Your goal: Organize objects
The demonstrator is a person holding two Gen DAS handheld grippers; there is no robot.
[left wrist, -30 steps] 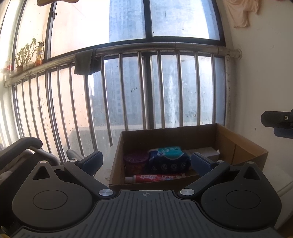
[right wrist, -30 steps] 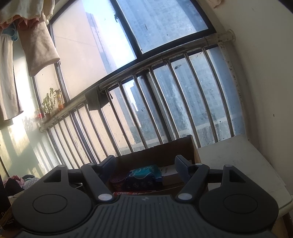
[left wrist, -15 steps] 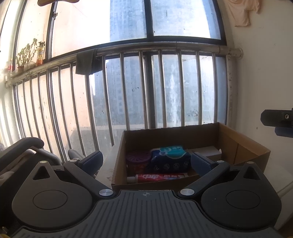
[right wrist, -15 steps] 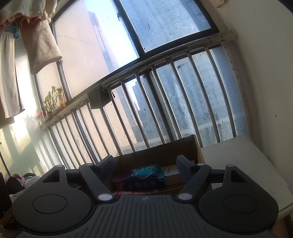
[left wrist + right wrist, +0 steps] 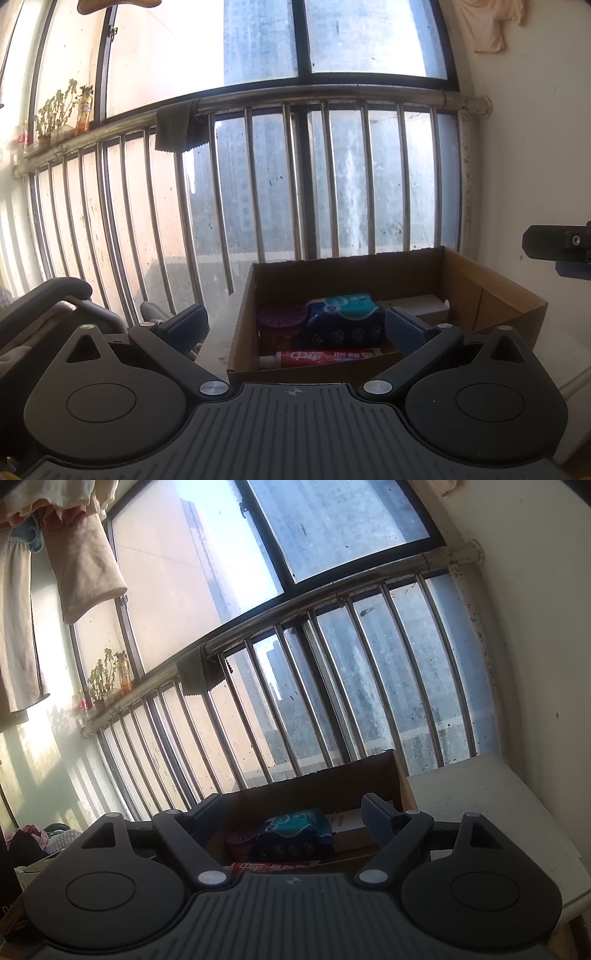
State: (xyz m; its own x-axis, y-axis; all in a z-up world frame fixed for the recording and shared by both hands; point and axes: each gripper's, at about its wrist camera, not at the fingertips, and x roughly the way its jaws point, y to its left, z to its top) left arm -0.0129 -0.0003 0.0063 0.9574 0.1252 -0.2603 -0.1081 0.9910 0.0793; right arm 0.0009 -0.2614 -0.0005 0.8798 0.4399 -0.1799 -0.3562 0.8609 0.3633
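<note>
Both grippers hang wide apart and empty in front of the cardboard box by the window railing.

The box sits dead ahead of the left gripper and ahead and slightly below the right gripper, whose fingers are spread just as wide with nothing between them. Inside, the blue tissue pack lies in the middle, the purple round container just beside it on the left, a white carton at the back right. Along the near wall runs the red toothpaste tube, long axis crosswise to both pairs of fingers. The left looks nearer and squarer on, so I'd judge any reach into the box is its call.
</note>
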